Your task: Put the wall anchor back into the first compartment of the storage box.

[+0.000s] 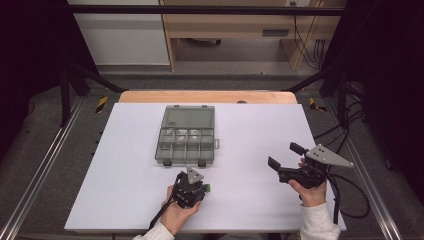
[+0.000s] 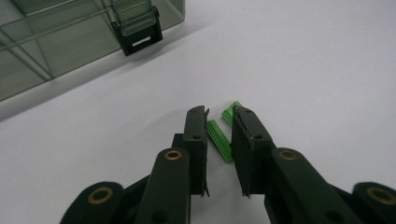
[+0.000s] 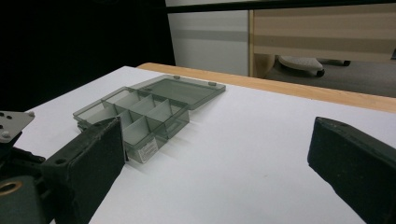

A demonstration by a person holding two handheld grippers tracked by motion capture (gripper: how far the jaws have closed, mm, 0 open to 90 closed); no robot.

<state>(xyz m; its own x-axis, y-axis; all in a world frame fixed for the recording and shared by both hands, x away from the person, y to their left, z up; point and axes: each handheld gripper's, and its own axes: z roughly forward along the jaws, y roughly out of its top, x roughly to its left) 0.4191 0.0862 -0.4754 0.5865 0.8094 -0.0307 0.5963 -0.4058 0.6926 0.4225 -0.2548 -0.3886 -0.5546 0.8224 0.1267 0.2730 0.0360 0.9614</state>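
Left gripper [image 2: 219, 122] low over white table [image 1: 125, 190], jaws narrowed round green ribbed plug [image 2: 219, 140], pads close on both sides but contact not clear; second green piece [image 2: 229, 111] just beyond tips. Plug on table, near front edge of open clear compartment box [image 1: 186, 140], just below its black latch [image 2: 139, 39]. Right gripper [image 1: 282, 156] well apart at right, held above table, jaws spread wide, nothing between

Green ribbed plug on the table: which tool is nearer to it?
Left. The left tool has the green ribbed plug between its jaws; the right tool hangs well off to the plug's right, jaws open.
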